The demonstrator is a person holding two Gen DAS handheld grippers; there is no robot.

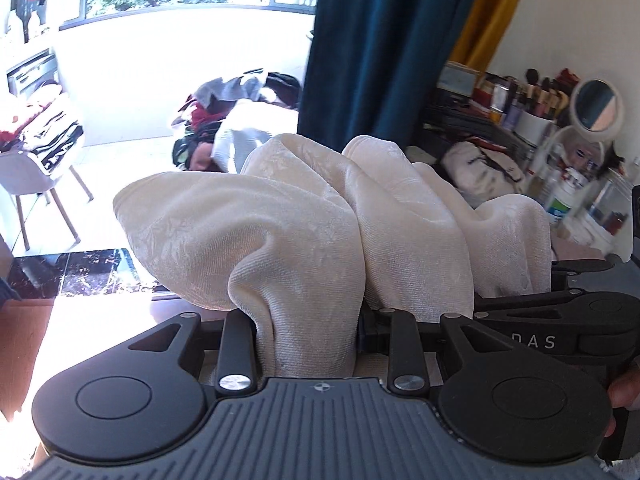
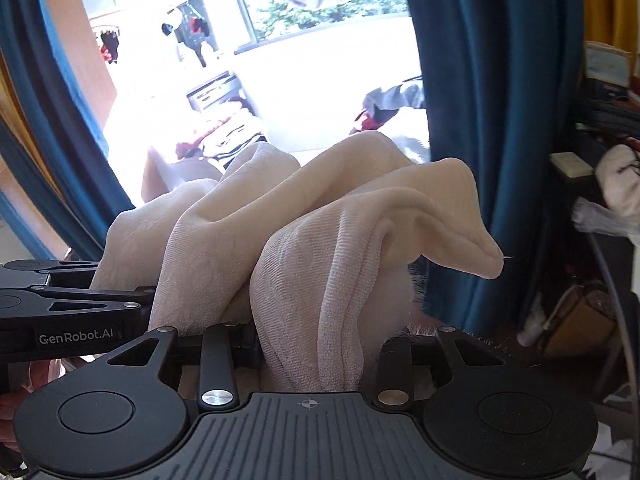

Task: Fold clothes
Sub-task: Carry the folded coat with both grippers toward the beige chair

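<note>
Bunched between the fingers of the left gripper is one cream garment, clenched and heaped up in front of the lens. One right gripper also clamps that same cream cloth, just beside the left tool. Behind hang two teal curtains, with one round mirror on a cluttered shelf.

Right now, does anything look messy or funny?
Yes. The cream cloth is bunched in lumpy puffs, not flat, pinched by the left gripper and the right gripper side by side.
</note>
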